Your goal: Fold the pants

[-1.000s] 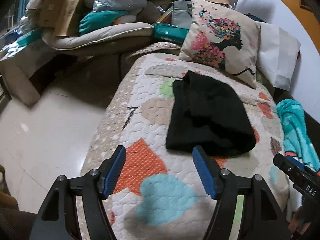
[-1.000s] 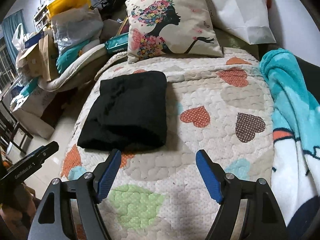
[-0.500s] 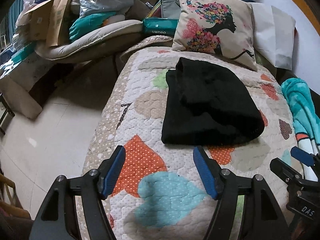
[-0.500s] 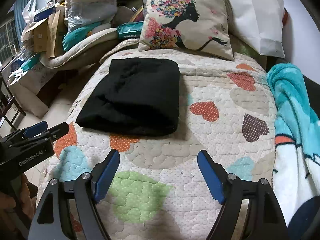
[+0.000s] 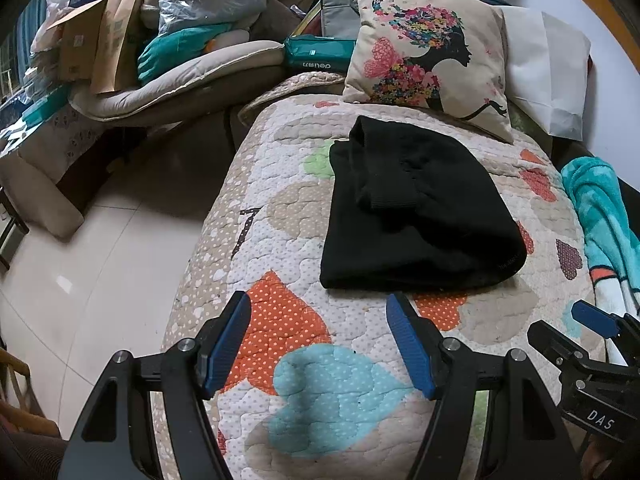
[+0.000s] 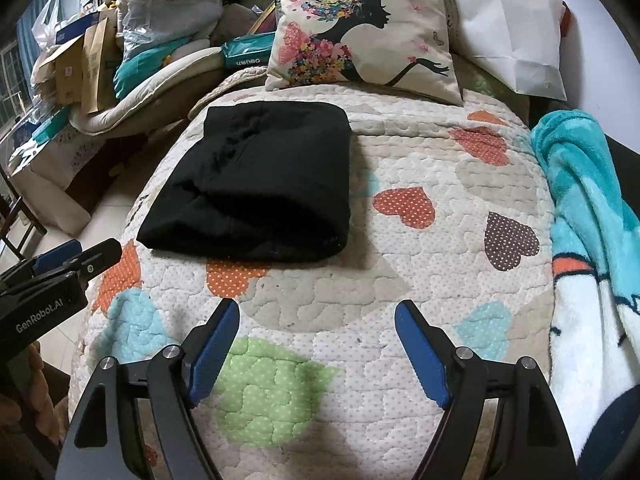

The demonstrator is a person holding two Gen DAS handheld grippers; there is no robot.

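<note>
My fingers [image 5: 230, 338] on the left gripper [image 5: 319, 316] stand apart with nothing between them, blue pads facing each other over an orange heart printed on the quilt [image 5: 280, 216]. The right gripper [image 6: 316, 326] is spread wide as well, empty, hanging over a pale patch of quilt just above a green heart. Neither tool touches the cloth below.

The pants [image 5: 416, 216] lie ahead of both grippers, black and folded into a thick, roughly square bundle on the quilt. From my left side I see a ribbed cuff or waistband edge lying across the top of the bundle; from the right the near edge shows stacked layers with a rounded fold. The bundle sits nearer the quilt's left edge, beside the drop to the tiled floor [image 5: 72, 280], and is well apart from both sets of pads.

Behind the pants a cushion [image 6: 368, 28] with a flower-haired silhouette leans up, with a white pillow [image 6: 516, 24] beside it. A turquoise and white blanket [image 6: 588, 216] runs along the right side of the quilt. To the left, past the floor, a heap of boxes and bags [image 5: 132, 32] is piled on a padded beige seat.
</note>
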